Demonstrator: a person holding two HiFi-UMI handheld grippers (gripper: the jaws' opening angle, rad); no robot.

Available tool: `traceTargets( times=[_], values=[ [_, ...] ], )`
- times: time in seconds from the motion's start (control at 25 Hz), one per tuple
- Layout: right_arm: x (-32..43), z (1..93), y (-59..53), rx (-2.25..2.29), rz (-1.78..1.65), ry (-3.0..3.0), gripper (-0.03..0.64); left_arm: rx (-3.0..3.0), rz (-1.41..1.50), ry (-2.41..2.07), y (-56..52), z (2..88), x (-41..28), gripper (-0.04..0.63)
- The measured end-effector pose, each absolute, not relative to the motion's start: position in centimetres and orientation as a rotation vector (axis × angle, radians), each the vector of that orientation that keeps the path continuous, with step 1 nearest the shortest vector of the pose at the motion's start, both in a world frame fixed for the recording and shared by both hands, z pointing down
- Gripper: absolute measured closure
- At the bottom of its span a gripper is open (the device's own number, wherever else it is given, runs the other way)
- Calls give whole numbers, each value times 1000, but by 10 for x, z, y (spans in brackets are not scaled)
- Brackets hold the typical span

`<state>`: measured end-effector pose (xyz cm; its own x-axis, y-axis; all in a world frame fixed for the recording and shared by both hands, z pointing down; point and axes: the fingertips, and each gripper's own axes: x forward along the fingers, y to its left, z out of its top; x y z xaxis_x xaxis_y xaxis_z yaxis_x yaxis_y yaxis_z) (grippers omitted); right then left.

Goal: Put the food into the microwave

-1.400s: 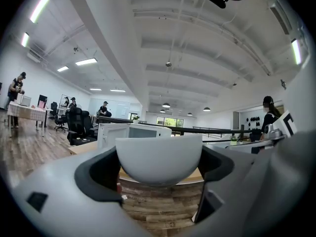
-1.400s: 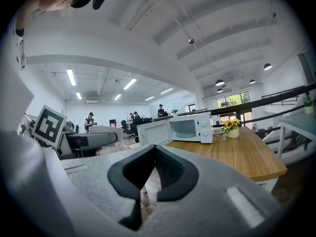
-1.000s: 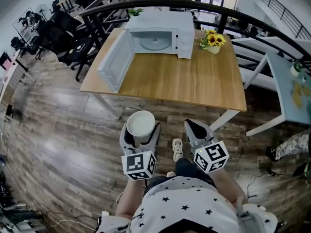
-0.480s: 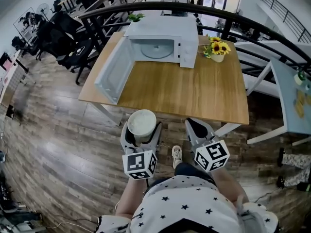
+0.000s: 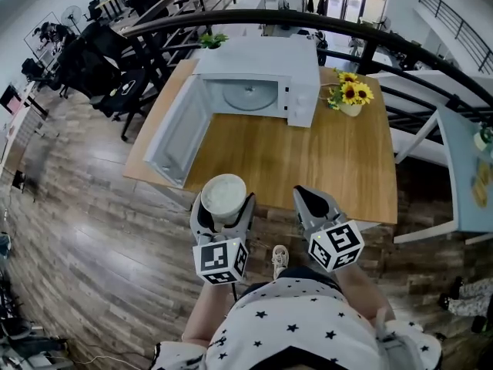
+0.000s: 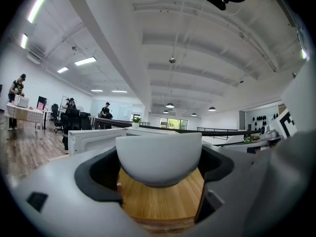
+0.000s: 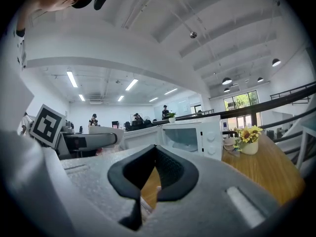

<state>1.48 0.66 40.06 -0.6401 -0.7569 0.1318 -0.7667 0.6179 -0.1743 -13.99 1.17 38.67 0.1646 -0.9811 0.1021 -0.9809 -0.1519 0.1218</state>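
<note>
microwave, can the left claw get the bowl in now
Probably, once closer: the door stands wide open, the table before the microwave is bare, but the left claw with the bowl hangs short of it.

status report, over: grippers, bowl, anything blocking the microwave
Left gripper shut on white bowl; right gripper shut, empty. Microwave ahead on table, door open. Nothing in the way.

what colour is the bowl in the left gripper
Plain white bowl, no pattern; it shows best in the left gripper view.
</note>
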Motion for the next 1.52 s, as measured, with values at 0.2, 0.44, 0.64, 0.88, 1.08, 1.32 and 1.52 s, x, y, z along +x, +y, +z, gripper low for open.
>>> traceTargets(
  times=[0.2, 0.44, 0.64, 0.88, 1.08, 1.32, 1.52],
  values=[
    [22, 398, -33, 1301, 330, -2790, 611, 2261, -6, -1948, -24, 383, -135, 109],
    [26, 402, -71, 1263, 340, -2792, 611, 2242, 3, -1966, -61, 384, -130, 109],
    [30, 404, -102, 1248, 347, -2798, 611, 2231, 13, -1975, -90, 387, -126, 109],
    [35, 408, -130, 1233, 349, -2806, 611, 2232, 30, -1974, -118, 393, -118, 109],
    [37, 411, -144, 1223, 358, -2804, 611, 2230, 29, -1980, -136, 394, -115, 109],
    [38, 415, -154, 1217, 369, -2802, 611, 2234, 36, -1977, -153, 398, -114, 109],
    [38, 418, -165, 1228, 374, -2796, 611, 2245, 60, -1977, -173, 400, -115, 109]
  ],
)
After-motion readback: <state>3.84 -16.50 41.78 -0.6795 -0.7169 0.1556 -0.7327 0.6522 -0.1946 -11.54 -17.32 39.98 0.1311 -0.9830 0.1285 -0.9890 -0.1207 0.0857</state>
